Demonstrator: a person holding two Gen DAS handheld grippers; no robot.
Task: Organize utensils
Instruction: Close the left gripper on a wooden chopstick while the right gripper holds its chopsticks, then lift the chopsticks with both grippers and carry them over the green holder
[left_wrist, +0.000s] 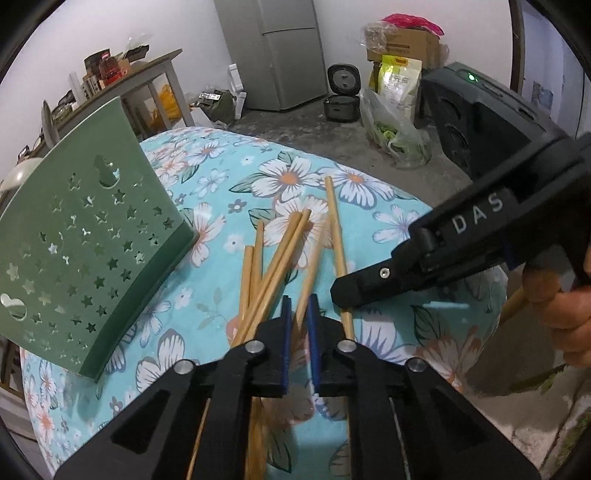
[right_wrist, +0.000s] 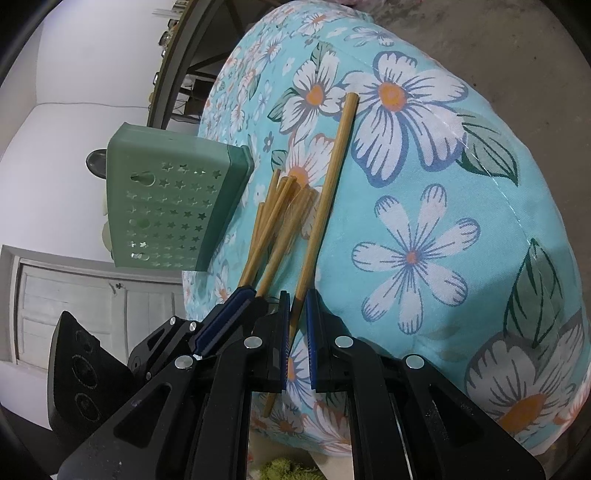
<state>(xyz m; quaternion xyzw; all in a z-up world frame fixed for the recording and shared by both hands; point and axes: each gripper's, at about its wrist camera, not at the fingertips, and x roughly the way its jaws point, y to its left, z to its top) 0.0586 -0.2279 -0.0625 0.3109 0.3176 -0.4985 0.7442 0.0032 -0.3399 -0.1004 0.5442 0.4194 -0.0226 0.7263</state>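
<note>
Several wooden chopsticks (left_wrist: 280, 254) lie in a loose pile on the floral cloth (left_wrist: 207, 173). A green perforated utensil holder (left_wrist: 85, 254) stands to their left, also in the right wrist view (right_wrist: 166, 206). My left gripper (left_wrist: 297, 314) has its blue pads narrowly apart around one chopstick (left_wrist: 314, 262) of the pile. My right gripper (right_wrist: 298, 314) has its pads astride the longest chopstick (right_wrist: 325, 192), which lies apart at the right of the pile (right_wrist: 277, 229). It shows from the side in the left wrist view (left_wrist: 341, 291). Whether either pair of pads presses its stick is unclear.
The cloth-covered round table drops off to the concrete floor (left_wrist: 295, 122) beyond. A fridge (left_wrist: 280, 51), a rice cooker (left_wrist: 341, 92), bags and boxes (left_wrist: 399, 74) stand at the far wall. A cluttered side table (left_wrist: 122, 81) is behind the holder.
</note>
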